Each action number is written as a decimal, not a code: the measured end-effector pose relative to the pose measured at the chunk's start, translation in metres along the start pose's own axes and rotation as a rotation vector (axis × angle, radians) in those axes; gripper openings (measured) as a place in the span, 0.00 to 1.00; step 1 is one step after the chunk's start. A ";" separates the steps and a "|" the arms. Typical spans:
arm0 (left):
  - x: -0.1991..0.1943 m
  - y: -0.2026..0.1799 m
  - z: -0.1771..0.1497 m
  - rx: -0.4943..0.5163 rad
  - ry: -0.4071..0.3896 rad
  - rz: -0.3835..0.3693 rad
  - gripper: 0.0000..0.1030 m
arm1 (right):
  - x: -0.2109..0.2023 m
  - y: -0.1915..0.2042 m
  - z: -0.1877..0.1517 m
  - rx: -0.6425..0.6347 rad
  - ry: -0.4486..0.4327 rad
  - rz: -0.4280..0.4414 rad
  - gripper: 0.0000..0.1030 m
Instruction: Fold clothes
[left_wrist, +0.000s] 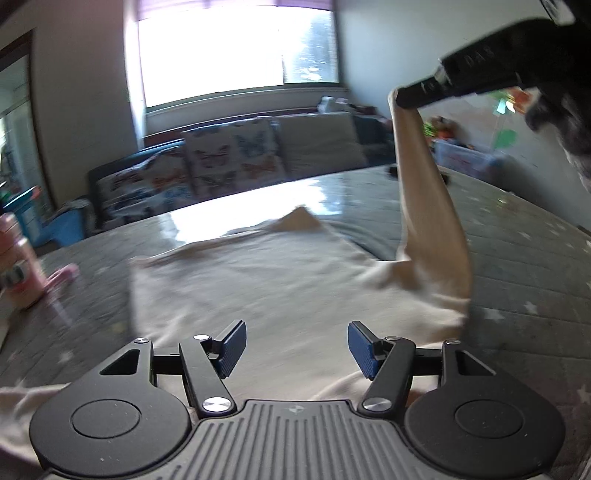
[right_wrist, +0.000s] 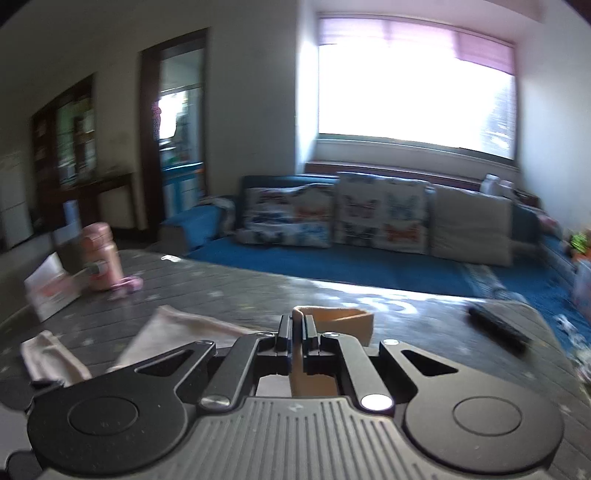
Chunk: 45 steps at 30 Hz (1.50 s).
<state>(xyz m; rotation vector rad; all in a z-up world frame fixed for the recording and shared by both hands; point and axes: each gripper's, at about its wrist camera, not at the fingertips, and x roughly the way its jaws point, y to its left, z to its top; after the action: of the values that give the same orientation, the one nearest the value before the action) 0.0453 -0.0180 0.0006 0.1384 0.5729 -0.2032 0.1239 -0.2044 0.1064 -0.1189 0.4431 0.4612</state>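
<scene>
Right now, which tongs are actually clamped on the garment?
The right tongs: shut on the cream garment's sleeve, lifting it off the table. The left tongs are spread wide above the flat body, gripping nothing.

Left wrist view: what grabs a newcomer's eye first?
The cream sleeve hoisted high at the right, pinched at its cuff by the right gripper, while the rest of the garment lies spread on the grey mat. Next, the left gripper, wide open just above the cloth. Behind them, a glaring window over a butterfly-print sofa.
</scene>
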 end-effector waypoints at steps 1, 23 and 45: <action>-0.002 0.005 -0.002 -0.012 0.001 0.010 0.63 | 0.003 0.011 0.001 -0.015 0.005 0.023 0.04; -0.010 0.041 -0.024 -0.100 0.038 0.083 0.61 | 0.021 0.071 -0.056 -0.205 0.255 0.225 0.15; 0.026 0.033 -0.006 -0.064 0.092 0.059 0.25 | 0.044 0.006 -0.091 -0.004 0.308 0.199 0.16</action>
<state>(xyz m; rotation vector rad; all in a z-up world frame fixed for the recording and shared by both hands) 0.0705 0.0108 -0.0162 0.1034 0.6657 -0.1211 0.1216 -0.1999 0.0050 -0.1514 0.7610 0.6428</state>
